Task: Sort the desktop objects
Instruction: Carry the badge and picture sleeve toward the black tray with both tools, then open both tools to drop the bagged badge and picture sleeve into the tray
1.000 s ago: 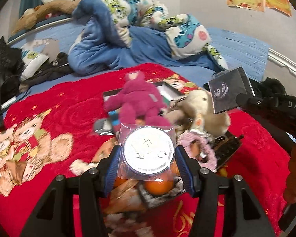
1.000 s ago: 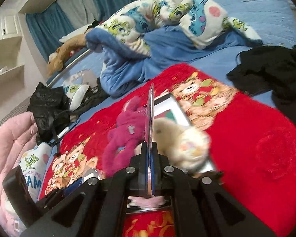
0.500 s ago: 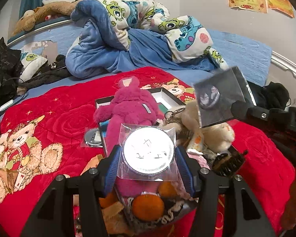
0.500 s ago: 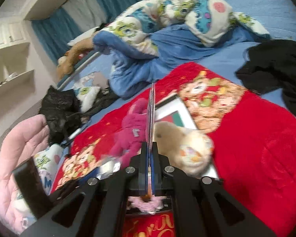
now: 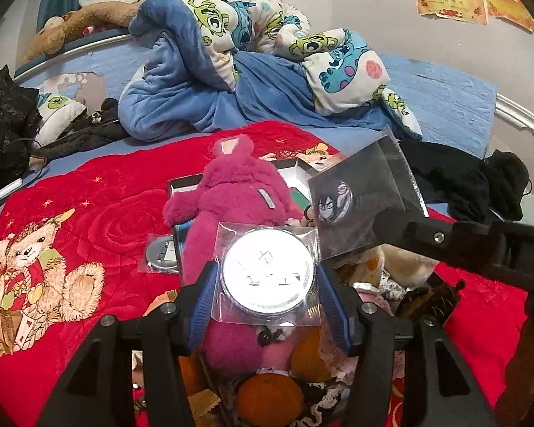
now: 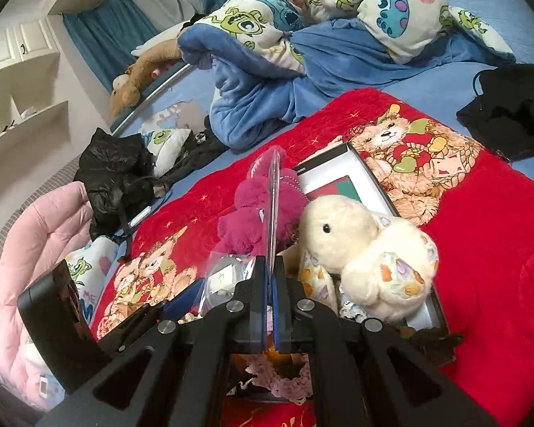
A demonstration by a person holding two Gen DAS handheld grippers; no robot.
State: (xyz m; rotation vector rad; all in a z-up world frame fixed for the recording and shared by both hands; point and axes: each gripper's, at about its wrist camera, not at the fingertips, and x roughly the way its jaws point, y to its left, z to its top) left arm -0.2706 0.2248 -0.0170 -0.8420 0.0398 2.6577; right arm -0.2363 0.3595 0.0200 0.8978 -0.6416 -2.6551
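Badges in clear sleeves: left gripper (image 5: pixel 267 284) fingers clamp the silver badge (image 5: pixel 268 275), right gripper (image 6: pixel 272 291) fingers pinch the character badge (image 5: pixel 352 206), poised over the plush-filled box (image 6: pixel 359 178) for sorting.

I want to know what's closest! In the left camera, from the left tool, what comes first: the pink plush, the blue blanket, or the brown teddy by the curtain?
1. Pink plush, just past the left tool, in the middle.
2. Blue blanket, bunched up farther back on the bed.
3. Brown teddy, far back at upper left, by the curtain.
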